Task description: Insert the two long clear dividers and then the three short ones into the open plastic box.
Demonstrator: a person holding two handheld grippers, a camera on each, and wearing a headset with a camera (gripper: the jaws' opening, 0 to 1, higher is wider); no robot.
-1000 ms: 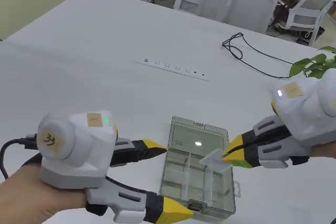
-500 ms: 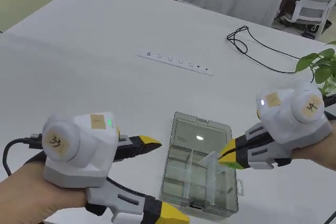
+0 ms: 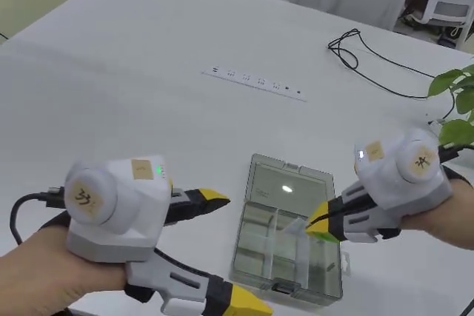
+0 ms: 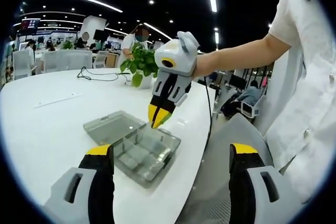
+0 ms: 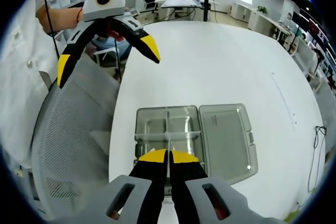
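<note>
The open clear plastic box [image 3: 255, 260] lies on the white table, its lid [image 3: 290, 180] folded flat on the far side. Clear dividers stand inside it and form compartments. My right gripper [image 3: 318, 224] hovers over the box's right half, shut on a clear divider [image 3: 299, 236] that hangs from its tips into the box. In the right gripper view the shut gripper [image 5: 168, 156] holds the divider [image 5: 168, 141] edge-on above the box [image 5: 149, 127]. My left gripper [image 3: 229, 249] is open just left of the box, nothing between its jaws. The left gripper view shows the box [image 4: 149, 153] beyond the open gripper [image 4: 170, 150].
A white power strip [image 3: 255, 83] lies across the table's middle and a black cable [image 3: 370, 57] loops at the far right. A green plant [image 3: 455, 101] stands by the right edge. Office chairs line the far side. The table's near edge runs close to the box [image 4: 173, 182].
My right gripper has rolled and come down a little, lowering the clear divider further into the box. The left gripper has stayed open beside the box. The head camera has shifted slightly.
</note>
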